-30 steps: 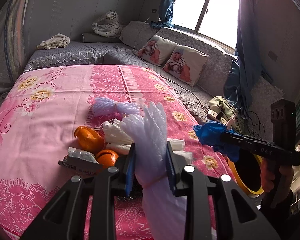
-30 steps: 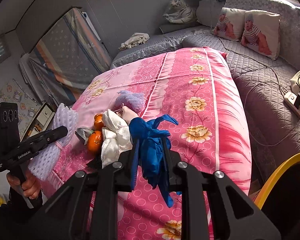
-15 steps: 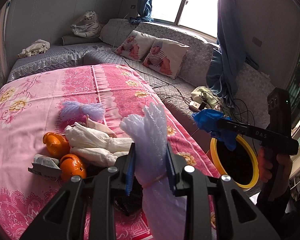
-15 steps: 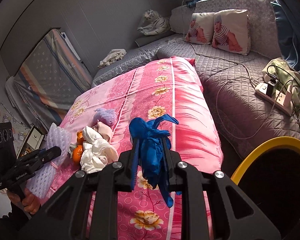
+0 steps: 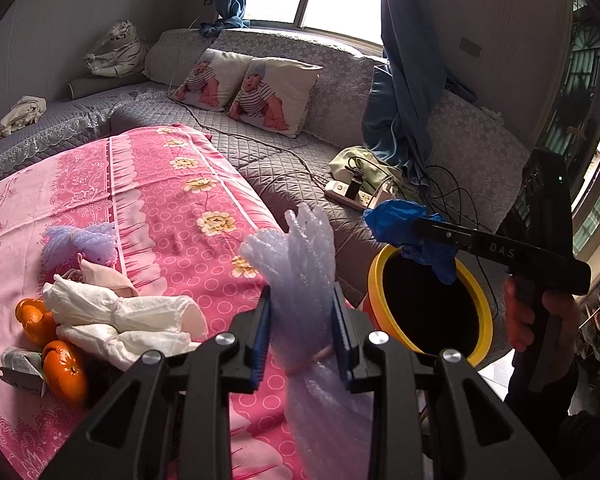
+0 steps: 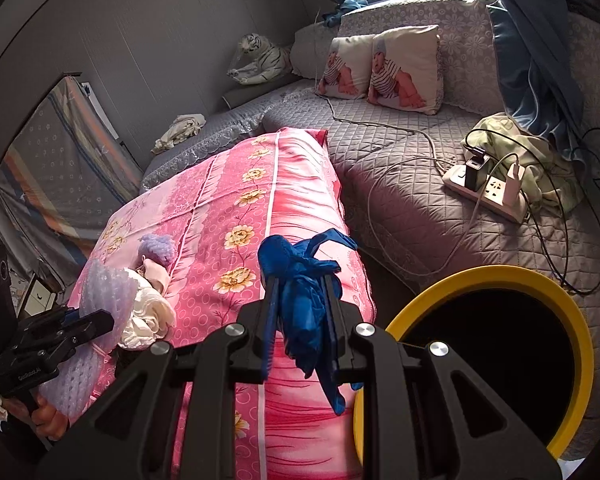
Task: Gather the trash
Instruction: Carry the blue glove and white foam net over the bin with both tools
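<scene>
1. Trash: our left gripper (image 5: 302, 328) has its jaws clamped on bubble wrap (image 5: 300, 264).
2. Our right gripper (image 6: 300, 320) grips a blue glove (image 6: 300, 280) over the yellow bin (image 6: 480, 276).
3. White gloves (image 5: 116, 320) and oranges (image 5: 64, 368) lie on the pink bed (image 5: 172, 200).

The bin (image 5: 476, 300) stands on the floor just beside the corner of the bed (image 5: 172, 184), between the bed and the sofa (image 5: 284, 168). Behind the bin, on the sofa seat, lies a power strip (image 5: 352, 194); farther behind, two cushions (image 5: 256, 92) lean on the sofa back. Left of the bin, on the bed, gloves (image 5: 116, 320), two oranges (image 5: 60, 364) and a mesh bundle (image 5: 80, 238) lie together. The right tool (image 5: 416, 236) holds a bag (image 5: 396, 220) over the bin's far rim. The left tool (image 5: 302, 332) holds bubble wrap (image 5: 300, 256) over the bed's edge, left of the bin.
</scene>
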